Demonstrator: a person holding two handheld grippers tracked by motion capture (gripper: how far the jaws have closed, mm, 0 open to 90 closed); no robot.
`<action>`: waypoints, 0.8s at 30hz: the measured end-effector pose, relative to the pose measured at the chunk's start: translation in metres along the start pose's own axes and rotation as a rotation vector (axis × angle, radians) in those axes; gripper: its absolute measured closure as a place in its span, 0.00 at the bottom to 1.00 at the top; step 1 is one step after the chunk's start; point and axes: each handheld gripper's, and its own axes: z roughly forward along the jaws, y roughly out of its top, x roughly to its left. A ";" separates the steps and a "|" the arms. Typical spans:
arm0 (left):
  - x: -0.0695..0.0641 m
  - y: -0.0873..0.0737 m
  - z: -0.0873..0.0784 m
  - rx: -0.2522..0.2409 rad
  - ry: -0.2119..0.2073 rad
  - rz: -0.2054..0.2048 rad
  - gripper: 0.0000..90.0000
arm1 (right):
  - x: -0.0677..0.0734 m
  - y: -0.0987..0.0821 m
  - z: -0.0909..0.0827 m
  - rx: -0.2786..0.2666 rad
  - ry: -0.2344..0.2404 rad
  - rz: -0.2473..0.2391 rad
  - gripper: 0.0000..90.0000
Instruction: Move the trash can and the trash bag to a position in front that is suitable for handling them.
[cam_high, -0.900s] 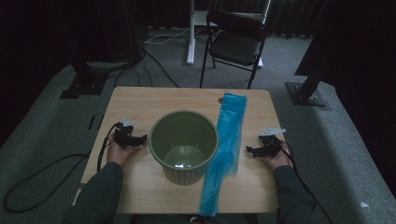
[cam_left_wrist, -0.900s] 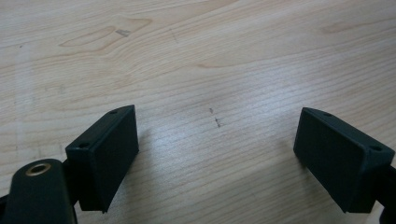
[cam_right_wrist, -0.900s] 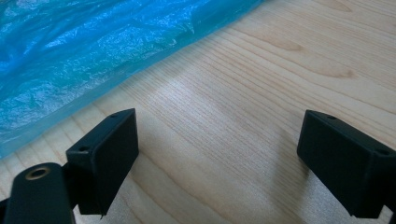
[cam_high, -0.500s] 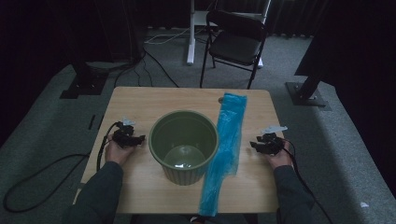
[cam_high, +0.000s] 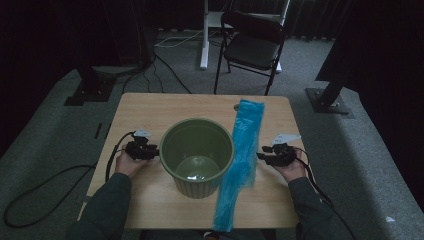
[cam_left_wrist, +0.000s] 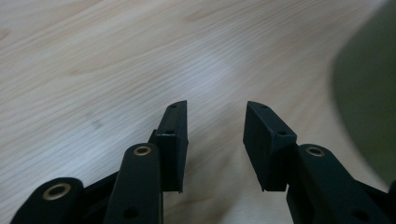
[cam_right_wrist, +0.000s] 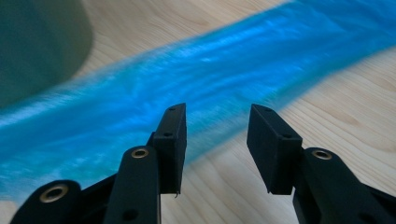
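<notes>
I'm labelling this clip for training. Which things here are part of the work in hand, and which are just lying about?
In the work:
- green bin, between the two grippers
- blue plastic bag, flat beside the bin
- left gripper, open, empty
- right gripper, open, facing the bag

Just around:
- folding chair behind the table
- cables on the floor

1. pale wooden table (cam_high: 150, 112): fine straight grain, smooth, soft sheen.
2. round green plastic bucket (cam_high: 197, 152): matt outside, wet-looking gloss on the inside bottom.
3. long blue plastic bag (cam_high: 244, 155): thin crinkly film, semi-glossy.
4. black gripper pads (cam_right_wrist: 170, 140): matt hard plastic w/ brass-coloured rivets.
</notes>
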 end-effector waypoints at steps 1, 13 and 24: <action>-0.002 0.001 -0.003 -0.012 -0.017 0.008 0.67 | 0.002 0.001 0.000 -0.005 0.011 -0.004 0.64; -0.044 0.004 -0.050 -0.127 -0.119 0.136 0.65 | 0.027 0.026 0.002 -0.069 0.145 -0.047 0.65; -0.069 -0.009 -0.067 -0.131 -0.162 0.185 0.64 | 0.052 0.039 0.001 -0.067 0.240 -0.131 0.65</action>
